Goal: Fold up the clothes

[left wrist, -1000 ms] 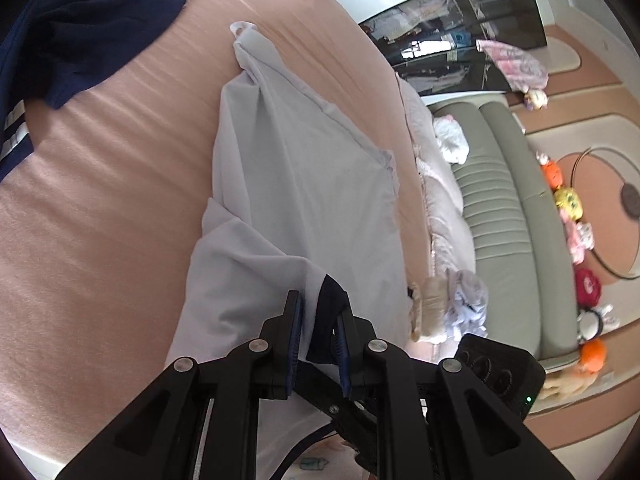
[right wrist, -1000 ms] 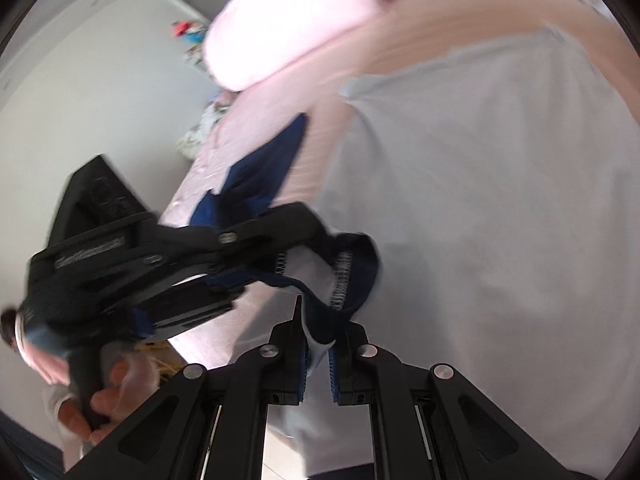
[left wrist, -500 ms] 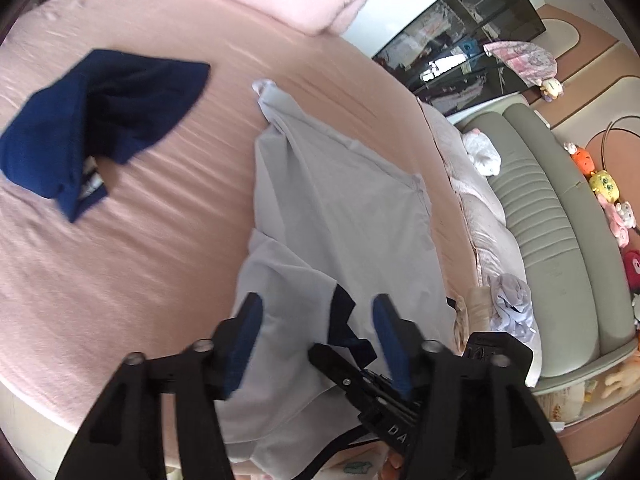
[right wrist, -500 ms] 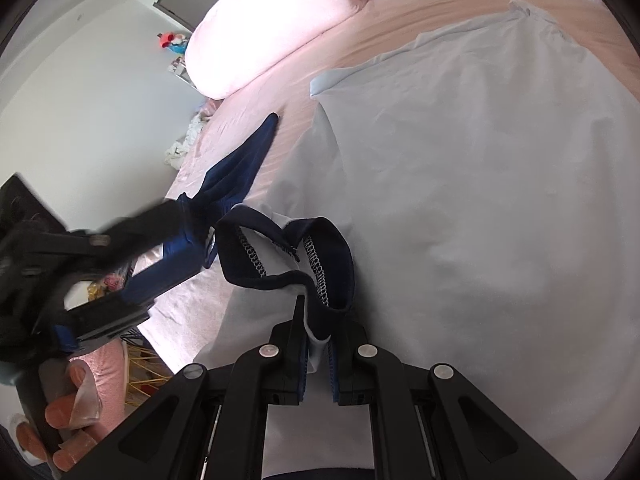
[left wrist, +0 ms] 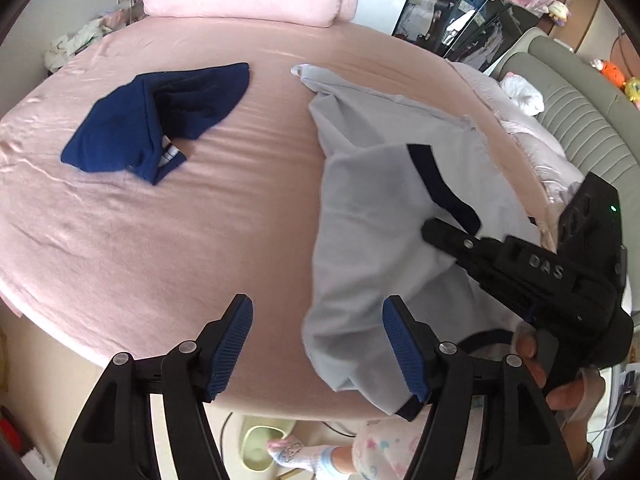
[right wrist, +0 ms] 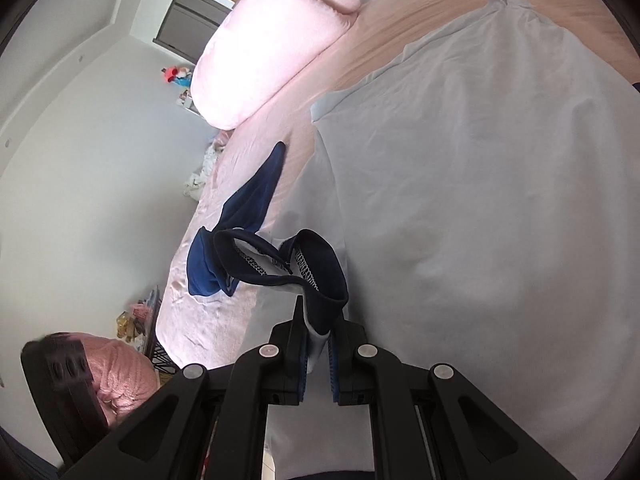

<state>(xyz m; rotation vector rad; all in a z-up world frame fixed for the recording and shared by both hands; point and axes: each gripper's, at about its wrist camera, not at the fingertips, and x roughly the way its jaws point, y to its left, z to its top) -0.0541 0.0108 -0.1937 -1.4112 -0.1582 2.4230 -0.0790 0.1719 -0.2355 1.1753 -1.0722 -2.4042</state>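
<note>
Right claw clamped on white shirt's navy cuff

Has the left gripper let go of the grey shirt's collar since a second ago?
Yes. The left gripper has released the collar; its jaws are opening, empty, back toward the bed edge.

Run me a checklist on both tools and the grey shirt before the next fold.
1. Right tool gripping the navy collar of the grey shirt: ok, pads pressed on the fabric.
2. Left tool free of cloth: ok, jaws opening, nothing pinched between them.
3. Shirt body lying flat on the pink bed: not ok, the near part is bunched and hangs over the bed edge.
4. Navy garment out of the way: ok, apart from the shirt.
5. Far sleeve laid flat: cannot tell.
</note>
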